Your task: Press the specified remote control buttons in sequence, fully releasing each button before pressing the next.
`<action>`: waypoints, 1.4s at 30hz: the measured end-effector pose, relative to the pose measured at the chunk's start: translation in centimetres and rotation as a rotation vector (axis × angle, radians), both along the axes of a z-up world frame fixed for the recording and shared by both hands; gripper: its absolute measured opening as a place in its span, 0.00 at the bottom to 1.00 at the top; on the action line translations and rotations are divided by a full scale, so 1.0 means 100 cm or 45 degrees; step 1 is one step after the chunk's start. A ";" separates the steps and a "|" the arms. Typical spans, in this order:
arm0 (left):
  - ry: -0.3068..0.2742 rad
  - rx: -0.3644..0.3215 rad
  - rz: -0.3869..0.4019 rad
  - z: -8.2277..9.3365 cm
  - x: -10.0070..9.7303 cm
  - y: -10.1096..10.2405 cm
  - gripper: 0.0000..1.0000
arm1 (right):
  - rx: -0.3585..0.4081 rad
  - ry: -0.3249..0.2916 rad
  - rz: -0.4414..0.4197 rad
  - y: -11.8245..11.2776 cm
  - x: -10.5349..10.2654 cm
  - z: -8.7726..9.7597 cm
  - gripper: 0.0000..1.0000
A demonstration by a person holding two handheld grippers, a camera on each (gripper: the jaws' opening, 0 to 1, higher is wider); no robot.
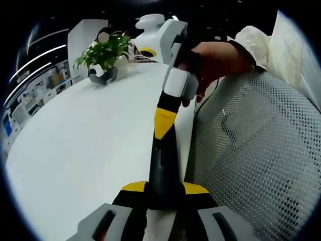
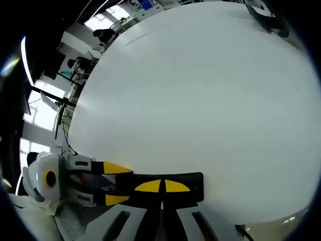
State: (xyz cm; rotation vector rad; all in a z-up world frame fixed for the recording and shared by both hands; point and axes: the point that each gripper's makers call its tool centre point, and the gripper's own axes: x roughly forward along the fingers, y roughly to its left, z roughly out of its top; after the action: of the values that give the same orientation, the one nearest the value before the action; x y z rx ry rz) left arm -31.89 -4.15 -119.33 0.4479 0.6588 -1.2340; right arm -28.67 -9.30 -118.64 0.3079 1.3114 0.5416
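Press apparently in progress: left gripper (image 1: 164, 190) clamps the remote (image 1: 163, 168) at the table (image 1: 85, 150) edge, right gripper (image 1: 164, 124), jaws closed, tips on it; sequence count indeterminable.

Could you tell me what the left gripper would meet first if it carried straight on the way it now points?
Probably the right gripper: the left gripper holds the black remote, whose far end already meets the right gripper's yellow tips.
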 end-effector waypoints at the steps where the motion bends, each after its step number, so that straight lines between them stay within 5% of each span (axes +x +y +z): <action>1: 0.000 0.000 0.000 0.000 0.000 0.000 0.25 | -0.001 0.001 -0.001 0.000 0.000 0.000 0.00; 26: 0.016 -0.016 0.023 0.001 0.001 0.000 0.25 | 0.052 0.091 -0.102 0.001 0.002 -0.001 0.00; 33: 0.012 -0.013 0.022 0.001 0.001 0.001 0.25 | -0.006 0.042 -0.001 0.003 0.001 0.002 0.00; 42: 0.017 -0.014 0.023 0.001 0.001 0.000 0.25 | 0.025 0.025 -0.049 0.001 0.008 0.003 0.00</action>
State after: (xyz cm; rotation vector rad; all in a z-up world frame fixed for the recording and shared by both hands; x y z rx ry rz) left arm -31.78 -4.11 -119.22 0.4242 0.6657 -1.2234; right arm -27.86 -9.18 -118.37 0.3547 1.3176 0.5205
